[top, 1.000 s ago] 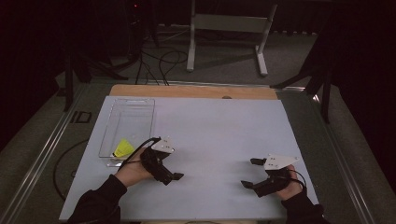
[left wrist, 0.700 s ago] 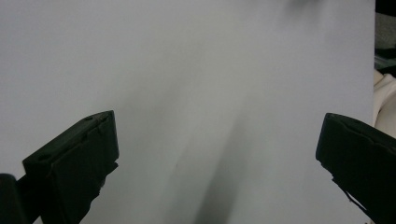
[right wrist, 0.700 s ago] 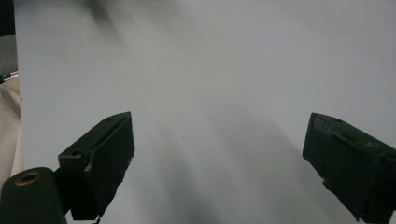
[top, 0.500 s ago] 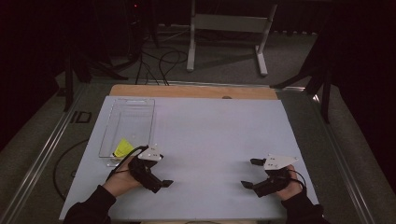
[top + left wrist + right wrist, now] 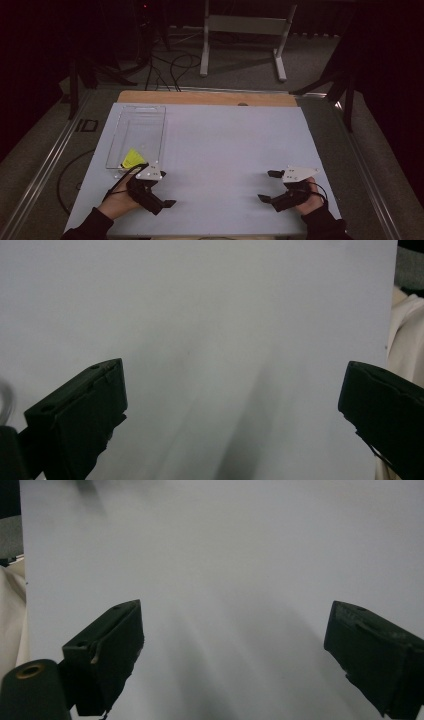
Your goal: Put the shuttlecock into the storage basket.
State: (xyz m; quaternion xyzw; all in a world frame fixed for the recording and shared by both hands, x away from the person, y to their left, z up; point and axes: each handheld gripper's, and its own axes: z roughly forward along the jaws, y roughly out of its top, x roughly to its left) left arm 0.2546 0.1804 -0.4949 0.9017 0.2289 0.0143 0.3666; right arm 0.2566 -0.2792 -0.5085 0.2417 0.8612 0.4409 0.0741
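While both of my hands rest low on the white worktop (image 5: 225, 150), my left hand-held gripper (image 5: 159, 195) sits in the lower left of the high view with its two black jaws spread wide and nothing between them; in the left gripper view those jaws stand at the bottom left and bottom right corners with bare white surface between them. Its grey three-cornered plate faces up and a black cable loops from it over my left hand (image 5: 119, 200). Just above that hand-held gripper, toward the upper left, lies a clear plastic tray (image 5: 159, 131), long and narrow, running up the left part of the worktop. Inside its near end, the end closest to my left hand-held gripper, sits a small yellow piece (image 5: 132, 159); it is near the jaws but apart from them, with the tray wall between. My right hand-held gripper (image 5: 269, 186) lies in the lower right of the high view, well apart from the tray, its jaws also spread and empty, and the right gripper view shows plain white worktop between them. My right hand (image 5: 311, 200) grips it from behind.
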